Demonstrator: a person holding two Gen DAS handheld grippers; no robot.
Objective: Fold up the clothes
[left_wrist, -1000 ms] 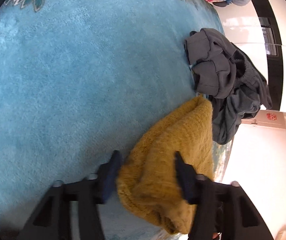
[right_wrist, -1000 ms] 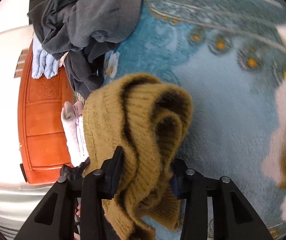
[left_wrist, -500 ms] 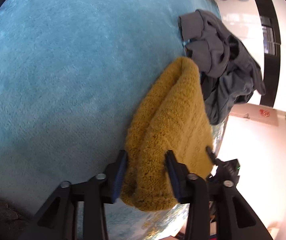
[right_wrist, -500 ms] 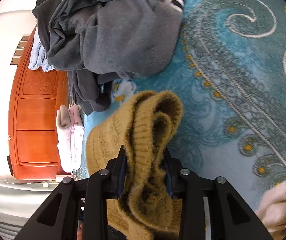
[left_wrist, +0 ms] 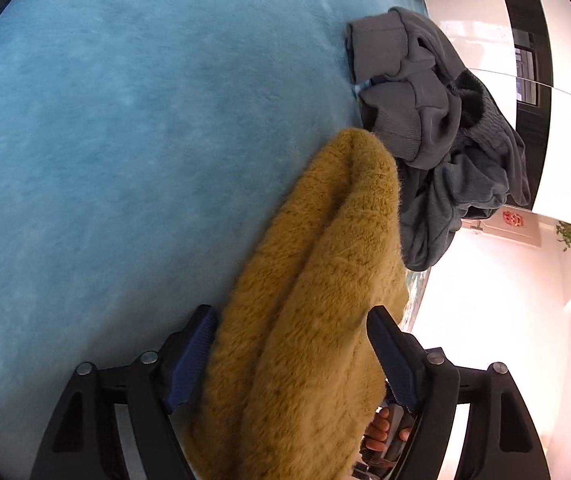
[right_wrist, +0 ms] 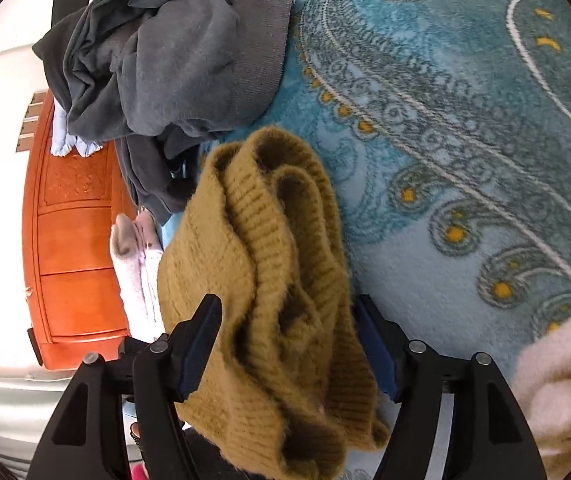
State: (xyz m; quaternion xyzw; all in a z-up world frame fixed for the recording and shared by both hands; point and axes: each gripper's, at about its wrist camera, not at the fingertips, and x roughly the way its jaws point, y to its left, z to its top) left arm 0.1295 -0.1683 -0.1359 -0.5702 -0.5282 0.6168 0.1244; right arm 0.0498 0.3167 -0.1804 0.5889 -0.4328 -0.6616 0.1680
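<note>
Mustard sweater (left_wrist: 317, 300) bunched in loose folds, draped between both grippers above blue rug (left_wrist: 125, 140). Grey clothes pile (left_wrist: 437, 152) just beyond, unfolded. Fold judged barely begun; flattening and creasing remain. Left gripper (left_wrist: 291, 354): jaws wide, sweater lying between. Right gripper (right_wrist: 287, 344): likewise wide, knit filling gap.

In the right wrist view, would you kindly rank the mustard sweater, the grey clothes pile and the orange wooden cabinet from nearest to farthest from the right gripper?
1. Mustard sweater, between the right gripper's fingers.
2. Grey clothes pile, ahead, upper left.
3. Orange wooden cabinet, far left, beyond the carpet's edge.
</note>
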